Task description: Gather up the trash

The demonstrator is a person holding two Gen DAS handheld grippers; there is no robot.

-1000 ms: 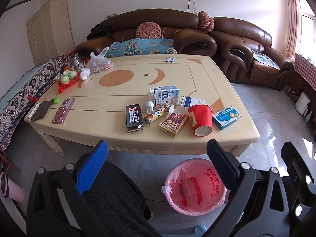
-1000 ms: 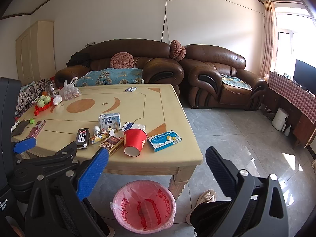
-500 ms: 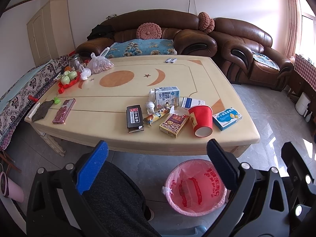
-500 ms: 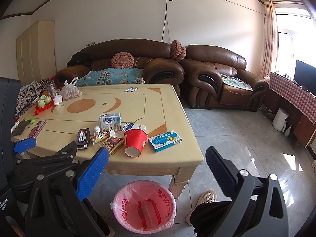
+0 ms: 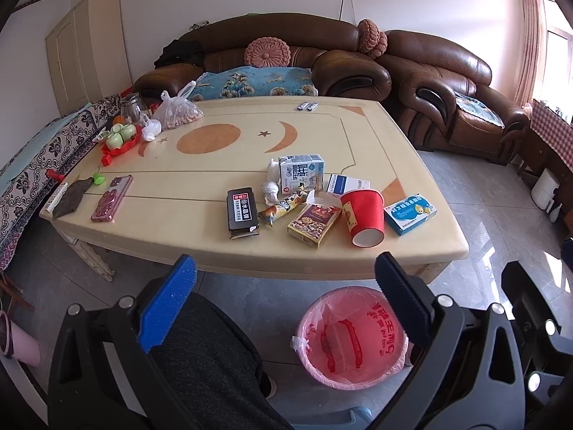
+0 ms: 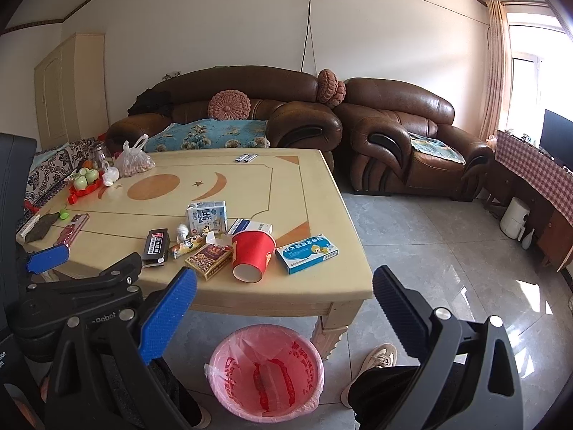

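Trash lies in a cluster near the front of a cream table (image 5: 250, 251): a tipped red paper cup (image 5: 363, 216) (image 6: 250, 254), a blue medicine box (image 5: 410, 214) (image 6: 307, 253), a brown snack box (image 5: 314, 220), a black box (image 5: 242, 212), a snack wrapper (image 5: 283, 209), a white milk carton (image 5: 301, 173), crumpled tissue (image 5: 269, 190). A pink-lined bin (image 5: 352, 337) (image 6: 266, 372) stands on the floor below the table's front edge. My left gripper (image 5: 284, 299) is open and empty, held in front of the table. My right gripper (image 6: 284, 311) is open and empty, above the bin.
At the table's left are a pink phone (image 5: 111, 197), a red tray with green cups (image 5: 120, 138) and a bag of nuts (image 5: 177, 113). Brown sofas (image 5: 286, 61) stand behind. My knee and shoe (image 6: 376, 358) are low in view.
Both views have shifted very slightly; the grippers stay open and nothing on the table has moved.
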